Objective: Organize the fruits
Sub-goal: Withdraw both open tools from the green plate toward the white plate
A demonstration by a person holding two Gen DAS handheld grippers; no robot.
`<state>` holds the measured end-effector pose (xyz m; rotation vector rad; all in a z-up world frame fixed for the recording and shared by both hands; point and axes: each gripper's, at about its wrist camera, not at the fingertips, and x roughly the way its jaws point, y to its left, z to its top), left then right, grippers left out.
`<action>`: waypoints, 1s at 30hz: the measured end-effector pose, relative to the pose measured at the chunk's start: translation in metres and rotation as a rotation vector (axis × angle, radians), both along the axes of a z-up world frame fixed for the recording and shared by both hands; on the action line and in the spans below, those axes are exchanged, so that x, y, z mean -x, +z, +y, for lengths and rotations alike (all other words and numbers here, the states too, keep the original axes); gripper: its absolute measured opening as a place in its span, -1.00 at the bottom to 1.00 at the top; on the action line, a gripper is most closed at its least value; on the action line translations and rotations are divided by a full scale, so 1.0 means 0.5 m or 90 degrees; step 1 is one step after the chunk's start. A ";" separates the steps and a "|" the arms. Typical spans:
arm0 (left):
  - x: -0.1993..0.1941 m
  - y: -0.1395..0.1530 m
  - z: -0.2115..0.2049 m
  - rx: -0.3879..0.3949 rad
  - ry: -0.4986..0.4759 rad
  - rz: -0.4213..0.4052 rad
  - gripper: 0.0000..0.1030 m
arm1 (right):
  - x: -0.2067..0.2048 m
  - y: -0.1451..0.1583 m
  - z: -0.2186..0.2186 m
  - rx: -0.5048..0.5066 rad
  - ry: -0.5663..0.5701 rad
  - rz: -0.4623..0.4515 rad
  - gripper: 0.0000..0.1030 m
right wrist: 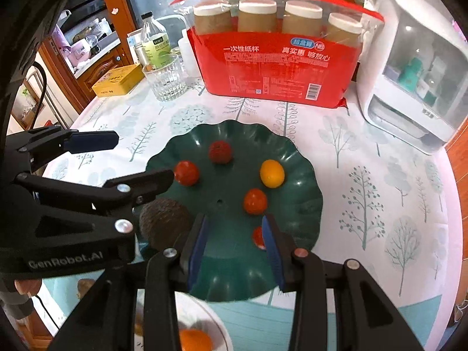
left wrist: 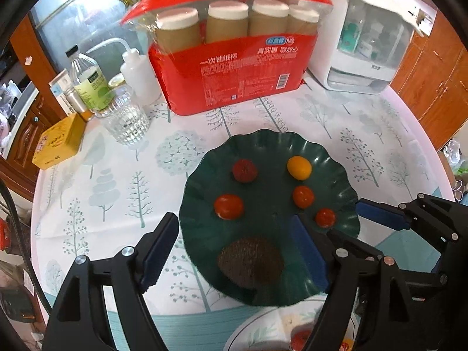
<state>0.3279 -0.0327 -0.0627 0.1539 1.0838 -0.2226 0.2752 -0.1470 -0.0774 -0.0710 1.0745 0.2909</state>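
A dark green scalloped plate (left wrist: pixel 336 175) (right wrist: pixel 301 175) holds a bumpy red fruit (left wrist: pixel 245 170) (right wrist: pixel 220 152), a yellow fruit (left wrist: pixel 299 167) (right wrist: pixel 272 173), three red-orange tomatoes (left wrist: pixel 228 206) (left wrist: pixel 303 196) (left wrist: pixel 325 217) and a brown rough avocado (left wrist: pixel 251 261) (right wrist: pixel 163 222). My left gripper (left wrist: pixel 234 251) (right wrist: pixel 143 158) hovers open over the avocado without touching it. My right gripper (right wrist: pixel 235 248) (left wrist: pixel 362 228) stands above the plate's near side, jaws apart and empty. The smallest tomato (right wrist: pixel 258 236) lies on the plate, partly hidden behind the right finger.
A white plate (left wrist: pixel 257 330) (right wrist: pixel 216 321) with an orange fruit (right wrist: pixel 194 340) sits at the near edge. Behind the green plate stand a red pack of paper cups (left wrist: pixel 234 73), a glass (left wrist: pixel 125 120), bottles, a yellow tin (left wrist: pixel 58 143) and a white appliance (left wrist: pixel 362 35).
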 end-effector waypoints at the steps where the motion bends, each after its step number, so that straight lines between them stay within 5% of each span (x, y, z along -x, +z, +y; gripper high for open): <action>1: 0.010 0.009 0.003 0.001 0.000 -0.005 0.54 | 0.007 0.006 -0.002 -0.001 -0.004 0.000 -0.24; 17: 0.138 0.102 0.034 0.034 -0.006 -0.041 0.56 | 0.123 0.086 -0.021 -0.029 -0.041 -0.019 -0.25; 30: 0.236 0.114 0.059 0.052 -0.009 -0.045 0.59 | 0.199 0.115 -0.013 -0.044 -0.051 -0.030 -0.25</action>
